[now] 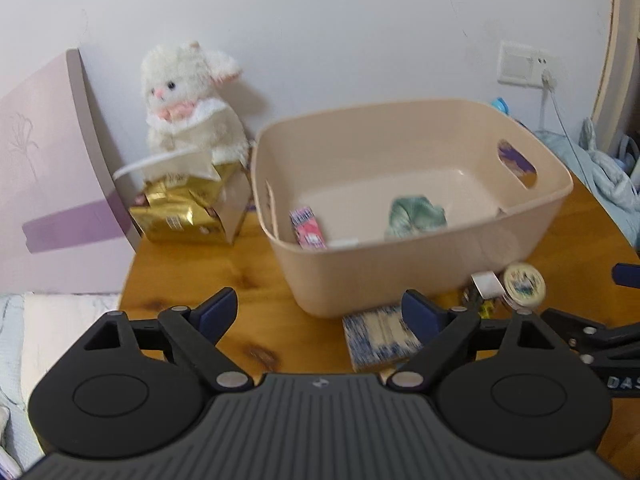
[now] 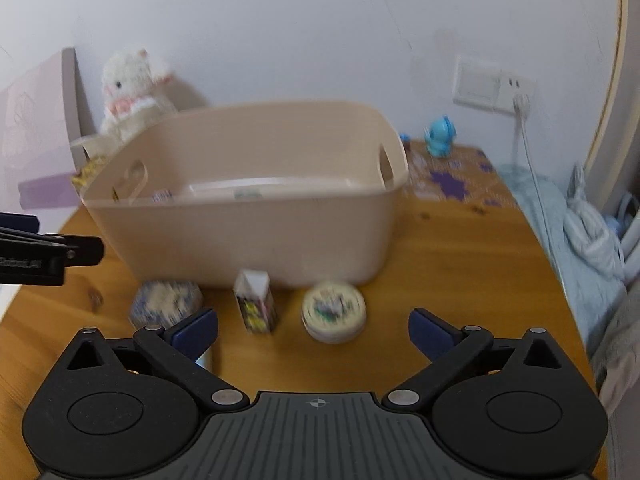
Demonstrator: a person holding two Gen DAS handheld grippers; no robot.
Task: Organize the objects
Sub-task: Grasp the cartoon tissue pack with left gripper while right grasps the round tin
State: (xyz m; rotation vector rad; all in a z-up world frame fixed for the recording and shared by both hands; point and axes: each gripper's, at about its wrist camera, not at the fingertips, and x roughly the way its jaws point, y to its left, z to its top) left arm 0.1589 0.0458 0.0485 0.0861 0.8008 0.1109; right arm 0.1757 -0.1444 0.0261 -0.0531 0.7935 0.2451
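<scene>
round tin (image 2: 333,312) just ahead btwn right gripper (image 2: 313,330) jaws, spread wide.

White plush rabbit (image 1: 192,100) against wall, wall socket (image 1: 526,66) with plugged cable, crumpled pale-blue bedding (image 2: 576,224)

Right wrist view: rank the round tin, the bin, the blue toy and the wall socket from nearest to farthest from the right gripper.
1. Round tin: on the table just ahead of the open right gripper, slightly right of centre.
2. Bin: behind the tin, centre-left.
3. Blue toy: far table edge, right of the bin.
4. Wall socket: on the wall, above and behind the toy.
</scene>
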